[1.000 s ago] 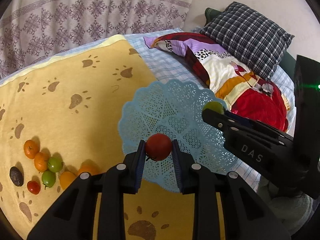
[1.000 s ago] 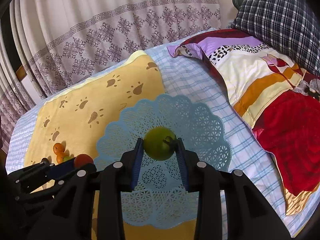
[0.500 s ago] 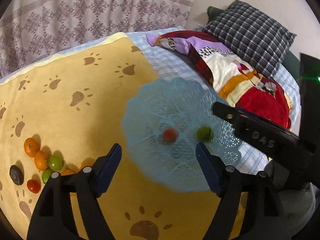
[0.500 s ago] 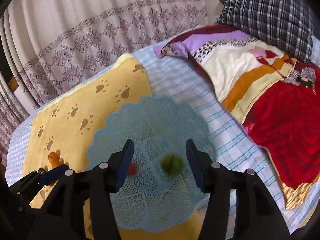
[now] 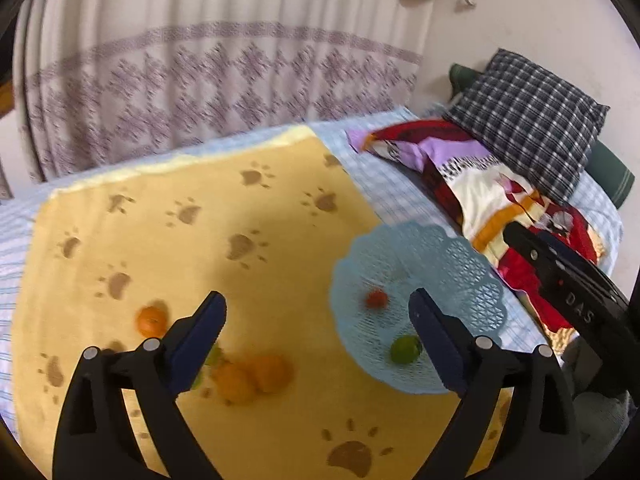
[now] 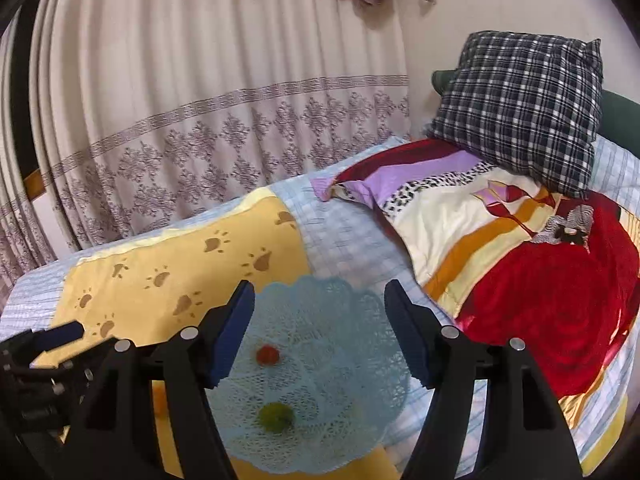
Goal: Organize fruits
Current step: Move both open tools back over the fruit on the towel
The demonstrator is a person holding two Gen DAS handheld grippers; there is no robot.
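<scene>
A light blue lace-pattern plate (image 5: pixel 460 264) (image 6: pixel 340 308) lies on the bed, half on the yellow paw-print blanket (image 5: pixel 180 240). In the plate rest a small red fruit (image 5: pixel 376 299) (image 6: pixel 267 354) and a green fruit (image 5: pixel 404 350) (image 6: pixel 275 415). Several orange and green fruits (image 5: pixel 248 376) lie loose on the blanket at lower left. My left gripper (image 5: pixel 318 320) hangs above the blanket, its jaws opening wide with nothing between them. Over the plate, my right gripper (image 6: pixel 320 312) is also opening, nothing held. The right gripper's black body (image 5: pixel 568 292) shows in the left wrist view.
A folded colourful quilt (image 6: pixel 500 248) and a checked pillow (image 6: pixel 520 100) lie at the right of the bed. A patterned curtain (image 6: pixel 200 100) hangs behind it. The blue checked sheet (image 6: pixel 348 232) shows between blanket and quilt.
Both grippers let go of their fruit: the red one and the green one dropped into the blue plate. Both jaws spread apart and both grippers lifted away; the left view swung left.
</scene>
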